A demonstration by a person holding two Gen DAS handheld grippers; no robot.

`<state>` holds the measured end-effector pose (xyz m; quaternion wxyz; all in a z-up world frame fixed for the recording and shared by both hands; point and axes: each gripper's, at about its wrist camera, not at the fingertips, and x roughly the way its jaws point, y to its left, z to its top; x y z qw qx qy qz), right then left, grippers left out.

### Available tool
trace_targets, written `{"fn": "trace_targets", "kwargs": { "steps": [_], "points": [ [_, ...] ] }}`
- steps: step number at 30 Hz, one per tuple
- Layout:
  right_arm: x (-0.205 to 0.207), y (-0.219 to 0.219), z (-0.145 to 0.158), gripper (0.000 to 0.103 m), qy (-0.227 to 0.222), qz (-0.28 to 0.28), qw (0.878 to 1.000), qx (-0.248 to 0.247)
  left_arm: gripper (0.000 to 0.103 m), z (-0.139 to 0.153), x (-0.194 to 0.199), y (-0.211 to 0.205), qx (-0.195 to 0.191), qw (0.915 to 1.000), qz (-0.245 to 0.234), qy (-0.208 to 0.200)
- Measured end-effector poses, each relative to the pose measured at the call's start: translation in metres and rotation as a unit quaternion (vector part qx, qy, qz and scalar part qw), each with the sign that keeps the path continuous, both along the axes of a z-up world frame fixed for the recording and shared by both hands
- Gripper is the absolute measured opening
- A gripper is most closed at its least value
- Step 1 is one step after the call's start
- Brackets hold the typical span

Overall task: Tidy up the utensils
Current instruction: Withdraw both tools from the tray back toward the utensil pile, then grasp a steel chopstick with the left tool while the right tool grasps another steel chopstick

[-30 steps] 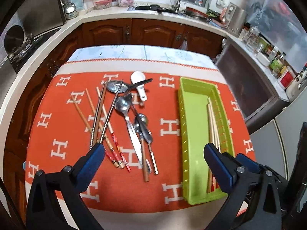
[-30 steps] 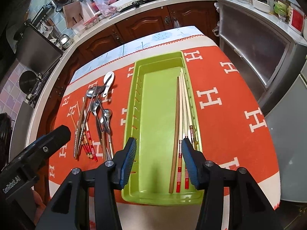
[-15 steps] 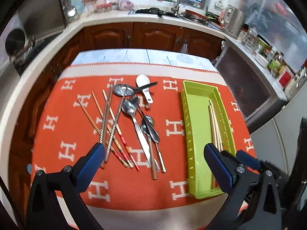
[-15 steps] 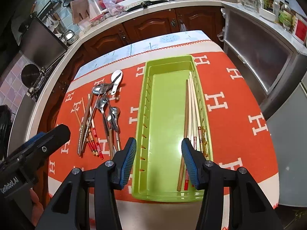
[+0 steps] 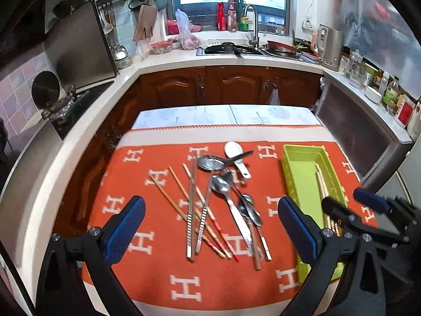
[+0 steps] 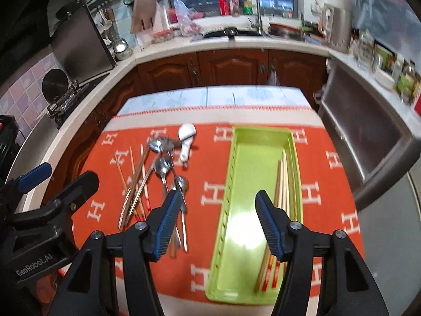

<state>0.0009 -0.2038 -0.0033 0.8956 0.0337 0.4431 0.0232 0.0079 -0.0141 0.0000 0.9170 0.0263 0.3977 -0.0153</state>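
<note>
Right wrist view alone: chopsticks' red ends [image 6: 271, 276] in green tray [image 6: 223, 210]; both tools agape, empty.

Both fisheye cams sat high over the near table edge, pitched steeply down, facing the window counter. Left cam centred on the loose utensils [image 5: 218, 205], tray [image 5: 302, 173] at frame right. Right cam centred on the tray [image 6: 236, 158], utensils [image 6: 158, 179] at left. Shared: orange cloth [image 5: 147, 276], tray, utensils, cabinets, sink. Each caught the other rig at its frame edge.
</note>
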Motion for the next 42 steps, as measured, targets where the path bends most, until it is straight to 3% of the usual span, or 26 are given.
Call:
{"fn": "trace_targets", "kwargs": {
  "steps": [6,12,18,23,25,30,40,42],
  "points": [
    [0.03,0.034,0.017,0.062,-0.009,0.013,1.0,0.009,0.1,0.001,0.022,0.04,-0.007,0.9997,0.017,0.018],
    [0.064,0.07,0.004,0.062,0.024,0.046,0.999,0.011,0.1,-0.03,0.047,0.098,-0.071,0.9935,0.051,0.072],
    [0.088,0.099,-0.034,0.062,0.053,0.075,0.995,0.033,0.1,-0.074,0.064,0.133,-0.071,0.9883,0.076,0.111],
    [0.103,0.109,-0.075,0.058,0.087,0.084,0.991,0.054,0.095,-0.111,0.074,0.132,-0.079,0.984,0.054,0.151],
    [0.107,0.113,-0.091,0.05,0.099,0.09,0.989,0.055,0.089,-0.122,0.077,0.126,-0.082,0.9822,0.041,0.164],
    [0.121,0.124,-0.128,0.038,0.127,0.099,0.985,0.057,0.059,-0.144,0.087,0.116,-0.101,0.9761,0.019,0.191],
    [0.145,0.143,-0.169,0.027,0.153,0.104,0.981,0.062,0.035,-0.157,0.098,0.127,-0.134,0.9696,0.018,0.204],
    [0.146,0.149,-0.172,0.021,0.155,0.108,0.98,0.054,0.025,-0.159,0.102,0.129,-0.144,0.9673,0.016,0.209]
  ]
}}
